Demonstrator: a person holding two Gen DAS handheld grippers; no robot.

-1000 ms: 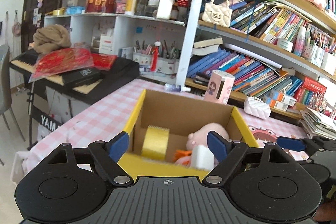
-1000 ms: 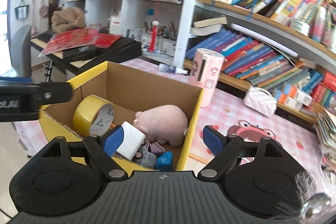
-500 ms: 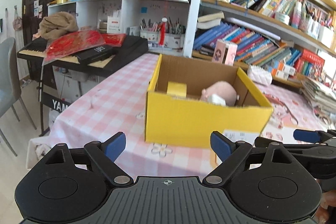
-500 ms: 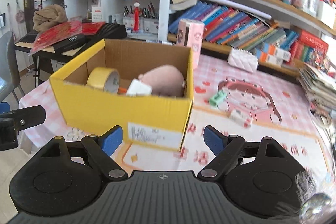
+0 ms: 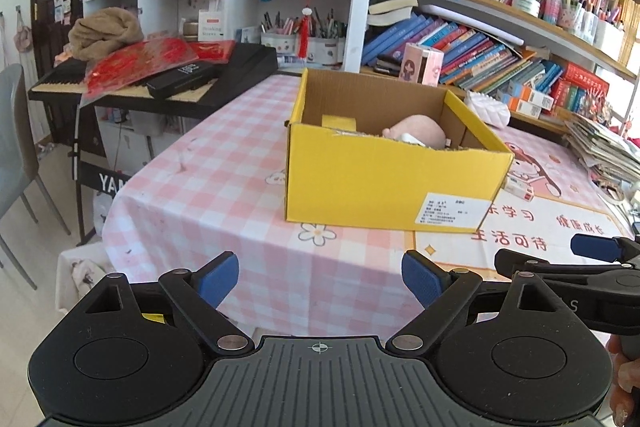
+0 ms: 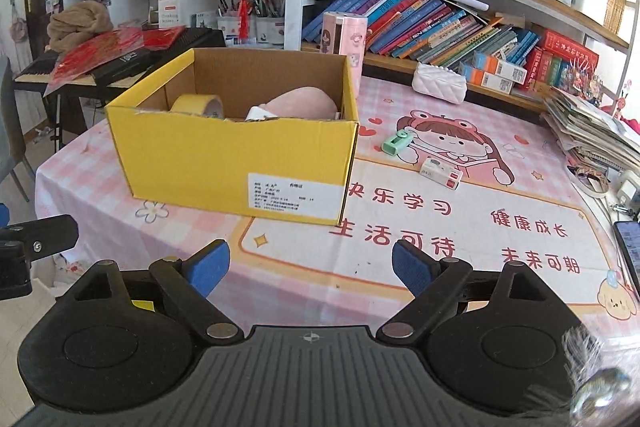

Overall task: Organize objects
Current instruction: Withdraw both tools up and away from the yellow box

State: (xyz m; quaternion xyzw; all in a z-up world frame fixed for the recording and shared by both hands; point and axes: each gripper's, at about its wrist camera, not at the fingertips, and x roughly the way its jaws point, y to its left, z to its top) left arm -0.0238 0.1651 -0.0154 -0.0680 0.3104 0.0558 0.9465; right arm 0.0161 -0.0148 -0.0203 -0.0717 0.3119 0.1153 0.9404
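An open yellow cardboard box (image 5: 384, 187) (image 6: 224, 167) stands on the pink checked tablecloth. Inside it are a pink plush toy (image 6: 304, 103), a roll of yellow tape (image 6: 198, 105) and a small white item (image 6: 258, 113). On the mat to the box's right lie a green sharpener-like item (image 6: 396, 143) and a small white and red box (image 6: 440, 173). My left gripper (image 5: 320, 279) hovers open and empty near the table's front edge, short of the box. My right gripper (image 6: 304, 267) is beside it, empty, its jaws opening.
A bookshelf runs along the back. A pink cylinder (image 6: 344, 31) and a white quilted purse (image 6: 440, 83) stand by it. A stack of papers (image 6: 592, 135) and a phone (image 6: 628, 247) lie at the right. A keyboard (image 5: 160, 79) and a grey chair (image 5: 16, 147) are left of the table.
Both grippers have pulled back from over the box toward the table's front edge. The box now sits well ahead of them. Both jaw pairs stand slightly wider.
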